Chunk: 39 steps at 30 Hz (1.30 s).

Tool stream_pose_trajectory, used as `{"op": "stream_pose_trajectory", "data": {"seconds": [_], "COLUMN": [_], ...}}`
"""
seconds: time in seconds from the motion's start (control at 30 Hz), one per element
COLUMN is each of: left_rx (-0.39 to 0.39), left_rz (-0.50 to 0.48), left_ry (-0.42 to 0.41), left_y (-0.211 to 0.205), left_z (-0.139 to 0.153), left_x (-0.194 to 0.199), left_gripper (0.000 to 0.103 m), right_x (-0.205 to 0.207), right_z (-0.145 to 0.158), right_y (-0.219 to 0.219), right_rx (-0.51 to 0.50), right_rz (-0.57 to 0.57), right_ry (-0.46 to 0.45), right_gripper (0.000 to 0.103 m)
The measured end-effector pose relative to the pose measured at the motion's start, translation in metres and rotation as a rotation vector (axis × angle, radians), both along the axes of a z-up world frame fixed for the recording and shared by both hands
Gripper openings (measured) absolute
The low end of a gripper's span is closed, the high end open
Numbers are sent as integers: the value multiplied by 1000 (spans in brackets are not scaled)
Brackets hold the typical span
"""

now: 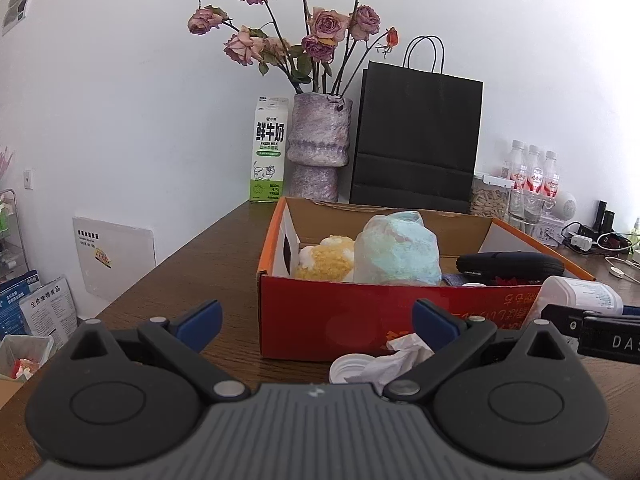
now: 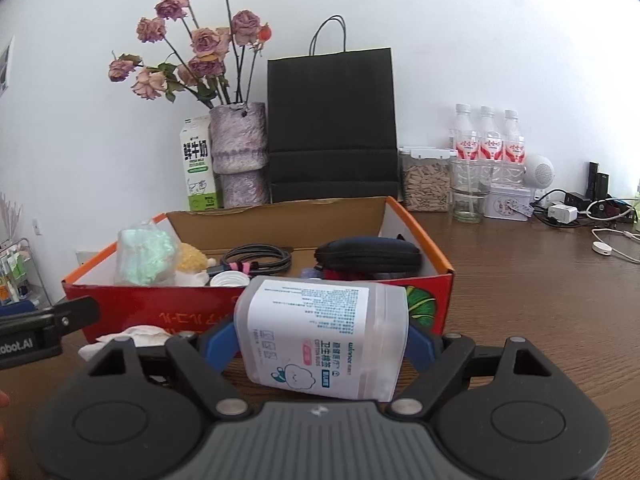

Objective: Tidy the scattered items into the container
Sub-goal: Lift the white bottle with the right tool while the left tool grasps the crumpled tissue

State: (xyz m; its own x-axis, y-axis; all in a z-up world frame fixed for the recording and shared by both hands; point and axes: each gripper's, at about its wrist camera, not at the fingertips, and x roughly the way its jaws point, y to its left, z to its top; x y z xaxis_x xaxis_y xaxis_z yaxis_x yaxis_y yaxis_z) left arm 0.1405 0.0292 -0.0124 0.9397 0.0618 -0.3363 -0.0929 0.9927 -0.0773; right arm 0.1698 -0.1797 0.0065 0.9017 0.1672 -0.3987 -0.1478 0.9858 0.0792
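Right claw (image 2: pixel 322 340) pinching a cotton-swab tub (image 2: pixel 322 336) just before the red box (image 2: pixel 424 300), left claw (image 1: pixel 318 322) spread empty, brown wooden table (image 2: pixel 540 300), white wall, three water bottles (image 2: pixel 488 136), one black bag (image 2: pixel 332 124).

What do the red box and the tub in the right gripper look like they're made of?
Red box: likely cardboard, printed glossy red outside, raw brown inside with a torn rim. Tub: seemingly translucent frosted plastic under a white paper label, clamped sideways in the right gripper.

Both tongs look alike: the left tongs (image 1: pixel 316 322) and right tongs (image 2: pixel 322 342) have blue pads, black linkage arms with silver rivets, round black hubs and a ribbed grey housing at bottom centre.
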Motion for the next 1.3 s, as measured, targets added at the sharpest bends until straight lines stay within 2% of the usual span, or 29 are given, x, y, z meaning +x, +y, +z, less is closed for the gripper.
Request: {"op": "stream_pose_trajectory", "data": {"seconds": [0.2,0.4,0.93,1.07,1.13,1.17,1.2,1.23,1.27,1.3], "left_rx": [-10,19,37,27,18,12,6,-1,-9,-19], "left_rz": [-65,-105,-114,-122,-136,-144,-151,-158,-167,-173], "left_ry": [35,57,106,102,101,105,111,118,124,126], "left_y": [-13,-36,-53,-52,-52,-52,-52,-51,-50,-49], "left_z": [-2,-3,-8,-8,-8,-9,-9,-9,-10,-10], "left_x": [6,12,26,25,24,24,24,24,25,25], "left_gripper": [103,103,102,92,78,64,56,37,23,22], "right_x": [3,-1,-14,-13,-13,-13,-13,-14,-14,-14], "right_z": [0,-1,-1,-1,-2,-1,-1,-1,-2,-2], "right_y": [-29,-44,-31,-30,-30,-30,-30,-29,-29,-29], "right_rx": [7,8,-17,-19,-23,-23,-24,-26,-27,-28], "right_rz": [-47,-54,35,37,37,39,41,42,43,44], "right_ry": [-6,-17,-27,-20,-21,-22,-22,-22,-22,-23], "right_gripper": [83,83,83,81,81,81,81,81,81,81]}}
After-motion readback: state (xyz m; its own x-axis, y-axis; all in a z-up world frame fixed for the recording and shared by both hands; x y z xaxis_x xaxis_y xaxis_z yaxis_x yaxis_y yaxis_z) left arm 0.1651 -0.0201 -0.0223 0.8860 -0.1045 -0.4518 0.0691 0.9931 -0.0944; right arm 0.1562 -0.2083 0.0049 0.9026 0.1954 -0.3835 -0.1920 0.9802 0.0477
